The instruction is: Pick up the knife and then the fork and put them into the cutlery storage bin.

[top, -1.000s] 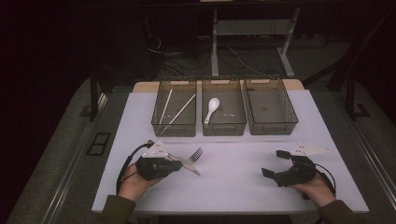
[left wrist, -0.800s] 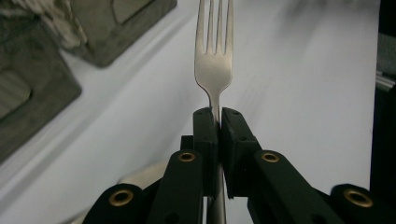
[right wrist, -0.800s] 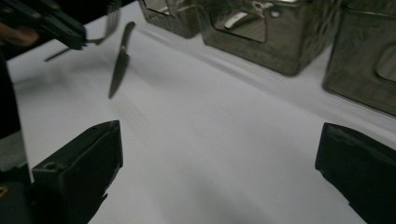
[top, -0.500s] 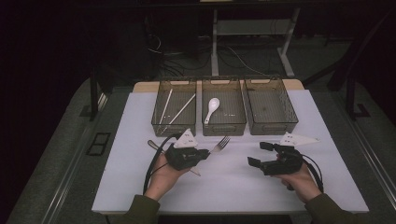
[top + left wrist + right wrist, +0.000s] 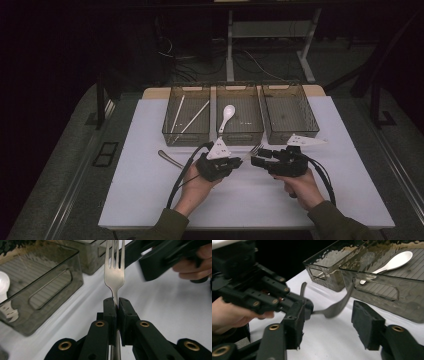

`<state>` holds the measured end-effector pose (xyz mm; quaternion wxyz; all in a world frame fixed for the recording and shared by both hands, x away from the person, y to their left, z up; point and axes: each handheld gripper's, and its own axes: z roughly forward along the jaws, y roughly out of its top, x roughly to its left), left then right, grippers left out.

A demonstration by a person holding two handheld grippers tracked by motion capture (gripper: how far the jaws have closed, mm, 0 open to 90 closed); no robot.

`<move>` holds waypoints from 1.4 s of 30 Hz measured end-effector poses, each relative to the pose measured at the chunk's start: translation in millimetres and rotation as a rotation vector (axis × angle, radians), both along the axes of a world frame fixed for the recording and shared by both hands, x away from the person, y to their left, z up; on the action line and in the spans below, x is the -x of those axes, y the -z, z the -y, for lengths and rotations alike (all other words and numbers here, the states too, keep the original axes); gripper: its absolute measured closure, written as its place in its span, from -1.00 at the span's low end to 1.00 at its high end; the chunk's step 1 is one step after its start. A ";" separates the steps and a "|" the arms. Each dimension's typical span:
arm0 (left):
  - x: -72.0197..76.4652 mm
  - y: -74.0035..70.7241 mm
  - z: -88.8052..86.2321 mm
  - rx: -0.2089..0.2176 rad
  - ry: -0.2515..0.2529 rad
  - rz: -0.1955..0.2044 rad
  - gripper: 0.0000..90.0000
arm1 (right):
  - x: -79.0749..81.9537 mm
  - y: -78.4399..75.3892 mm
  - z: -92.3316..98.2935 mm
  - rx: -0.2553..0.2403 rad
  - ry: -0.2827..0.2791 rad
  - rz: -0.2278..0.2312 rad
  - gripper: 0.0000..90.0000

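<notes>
Black jaws of the left gripper were pinched tight on the neck of a steel fork, just below the tines, with the tines pointing forward and away from the hand. From above, the left hand held that gripper low over the white table, and the fork reached out towards the right gripper, which sat just beside it. The right gripper had its jaws spread wide, one on each side of the fork, and neither pad touched the metal as far as I could see. The right hand gripped its handle from behind, cable looping off to the side.

Behind both grippers three smoky clear bins stood in a row along the far edge of the table. The left bin held a pair of pale chopsticks, lying loose. The middle bin held a white spoon, its bowl towards the back. The right bin stood just beyond the right gripper. Another piece of metal cutlery lay on the table to the left of the left gripper, close to the left bin.
</notes>
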<state>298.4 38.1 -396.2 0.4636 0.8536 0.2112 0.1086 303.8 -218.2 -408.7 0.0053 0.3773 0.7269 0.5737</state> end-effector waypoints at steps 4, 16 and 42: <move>1.9 0.6 -0.4 0.001 0.001 0.015 0.88 | -4.6 3.3 -4.4 -0.013 -0.013 -0.033 0.33; 4.7 1.1 3.2 0.039 0.020 0.007 0.87 | -8.2 4.2 -4.1 -0.112 -0.034 -0.060 0.84; 9.5 7.5 -83.9 0.065 -0.029 -0.079 -0.10 | -46.9 -58.0 80.7 -0.106 0.192 0.053 0.90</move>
